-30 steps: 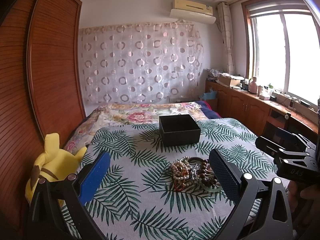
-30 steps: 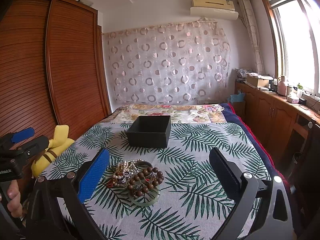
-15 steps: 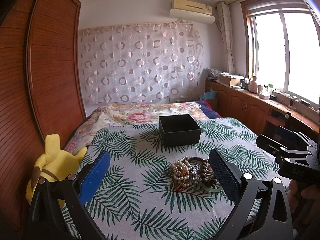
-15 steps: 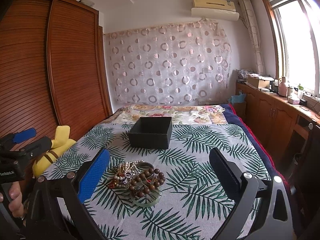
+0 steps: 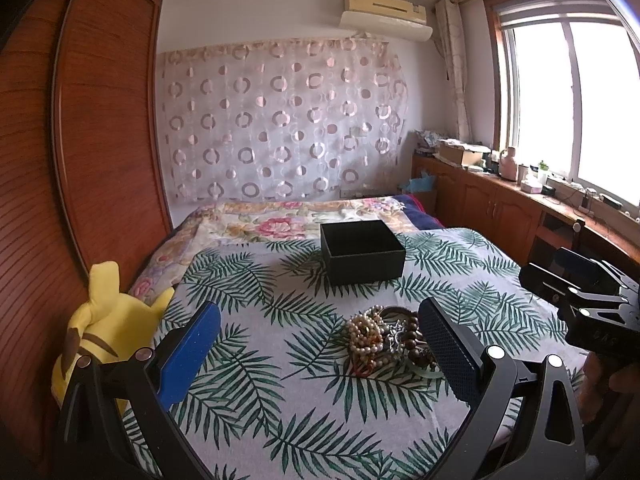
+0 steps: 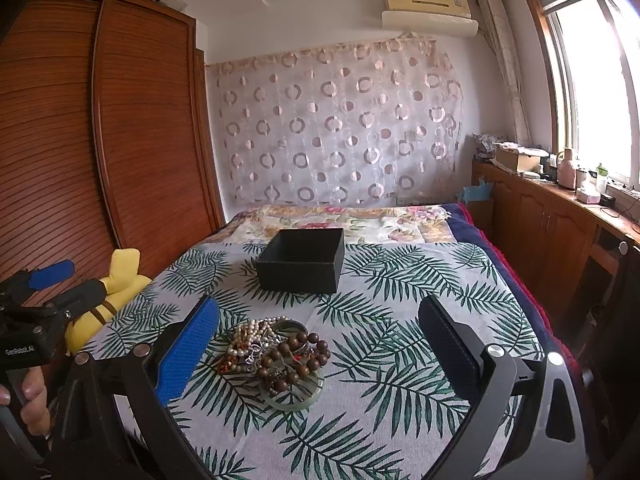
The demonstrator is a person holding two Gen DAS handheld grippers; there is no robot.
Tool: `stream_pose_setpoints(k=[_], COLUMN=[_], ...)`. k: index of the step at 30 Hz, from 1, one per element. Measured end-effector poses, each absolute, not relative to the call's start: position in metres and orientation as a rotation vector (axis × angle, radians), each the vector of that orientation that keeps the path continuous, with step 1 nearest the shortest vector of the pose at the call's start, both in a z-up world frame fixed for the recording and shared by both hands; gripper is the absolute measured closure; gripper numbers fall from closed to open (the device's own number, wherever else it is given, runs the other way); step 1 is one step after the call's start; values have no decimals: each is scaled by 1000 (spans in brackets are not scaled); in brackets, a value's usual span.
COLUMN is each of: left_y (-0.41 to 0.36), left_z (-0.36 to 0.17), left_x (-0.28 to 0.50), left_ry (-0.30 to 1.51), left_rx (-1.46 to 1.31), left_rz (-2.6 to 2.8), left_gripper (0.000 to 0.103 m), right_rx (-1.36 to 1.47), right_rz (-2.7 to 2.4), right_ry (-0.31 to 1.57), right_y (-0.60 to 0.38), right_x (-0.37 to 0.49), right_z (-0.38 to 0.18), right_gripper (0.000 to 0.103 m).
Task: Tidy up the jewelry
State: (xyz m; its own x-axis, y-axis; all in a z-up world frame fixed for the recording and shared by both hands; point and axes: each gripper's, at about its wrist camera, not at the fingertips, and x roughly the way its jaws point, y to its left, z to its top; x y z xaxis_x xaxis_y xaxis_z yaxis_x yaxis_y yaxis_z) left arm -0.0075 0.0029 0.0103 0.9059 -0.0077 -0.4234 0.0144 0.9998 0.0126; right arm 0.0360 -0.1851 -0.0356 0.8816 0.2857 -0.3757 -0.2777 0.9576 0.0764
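Tangled jewelry pile (image 6: 276,354): pearl strands, brown wooden beads, pale green bangle.

Bright window (image 5: 580,112) glare, fisheye-warped edges

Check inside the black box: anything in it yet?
The black box stands open, lidless. Only its dark inner walls show; the floor is hidden behind the near wall. The jewelry pile lies on the bedspread outside it.

Both wrist cameras look forward over the bed (image 5: 248,360) towards the curtain (image 6: 340,128) at 12 o'clock. Both views share the black box (image 5: 362,252) and the jewelry pile (image 6: 276,354), lying near, at 1 o'clock from the left camera and 11 o'clock from the right.
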Motion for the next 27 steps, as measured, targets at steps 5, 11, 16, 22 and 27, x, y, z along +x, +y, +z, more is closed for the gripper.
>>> stream_pose_setpoints(k=[5, 11, 16, 22, 27], left_y=[9, 14, 22, 27, 30], left_z=[1, -15, -37, -55, -67], left_x=[-4, 4, 14, 23, 30], left_ry=[450, 481, 529, 570, 592], left_rx=[9, -11, -33, -52, -62], left_rz=[-15, -40, -56, -74, -94], left_gripper=[7, 7, 7, 7, 8], right_rx=[18, -10, -39, -80, -104], right_rz=[291, 314, 337, 395, 436], right_ry=[411, 461, 498, 569, 651], right_y=[-188, -190, -189, -181, -170], right_x=[40, 51, 59, 69, 88], right_z=[-43, -55, -68, -85, -103], right_gripper=[2, 2, 5, 28, 44])
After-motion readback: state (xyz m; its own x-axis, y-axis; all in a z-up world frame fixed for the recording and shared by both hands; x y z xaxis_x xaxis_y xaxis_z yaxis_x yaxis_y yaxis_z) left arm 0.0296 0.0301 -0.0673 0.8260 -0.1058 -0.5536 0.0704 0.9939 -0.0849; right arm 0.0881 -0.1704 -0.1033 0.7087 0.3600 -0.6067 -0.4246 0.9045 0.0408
